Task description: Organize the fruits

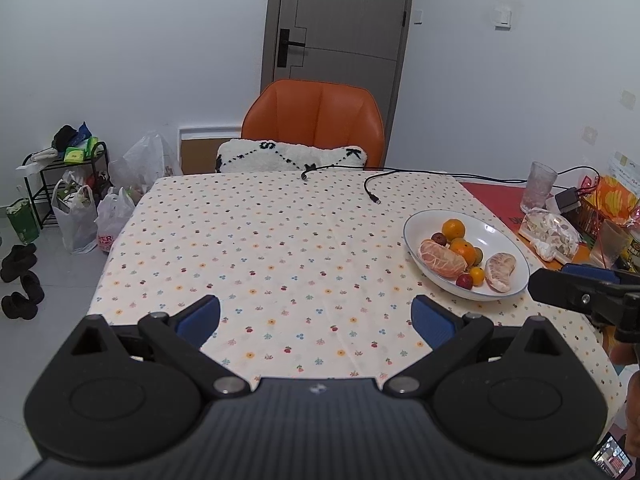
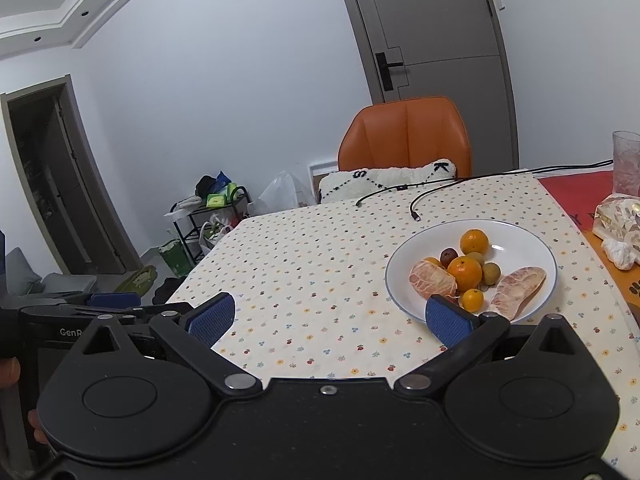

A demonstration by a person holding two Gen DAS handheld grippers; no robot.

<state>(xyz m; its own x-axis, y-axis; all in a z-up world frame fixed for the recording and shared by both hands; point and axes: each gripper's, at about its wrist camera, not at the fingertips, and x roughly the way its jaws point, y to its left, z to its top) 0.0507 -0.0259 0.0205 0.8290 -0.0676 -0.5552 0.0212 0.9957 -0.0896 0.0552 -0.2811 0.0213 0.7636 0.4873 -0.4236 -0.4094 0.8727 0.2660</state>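
- Two tools are in my views, both spread wide and carrying nothing: the left tool (image 1: 316,320) at the bottom of its frame, the right tool (image 2: 330,316) at the bottom of its own.
- I see the left tool hanging over the bare middle of the dotted cloth (image 1: 260,248) on the counter, well apart from the fruit.
- My right view puts its right finger (image 2: 450,322) just before the near rim of the plate (image 2: 524,240); whether they touch, I cannot tell.
- All the fruit sits in that white plate, right of centre in both frames.
- On it I count two oranges (image 2: 474,241), a small kumquat (image 2: 473,300), two peeled pomelo pieces (image 2: 518,292), a dark red date (image 2: 449,257) and brownish longans (image 2: 491,273).
- One black cable (image 1: 372,192) lies on the cloth beyond the plate, toward the orange chair (image 1: 316,120).
- At the right edge of the left view I see the right tool's black body beside the plate.
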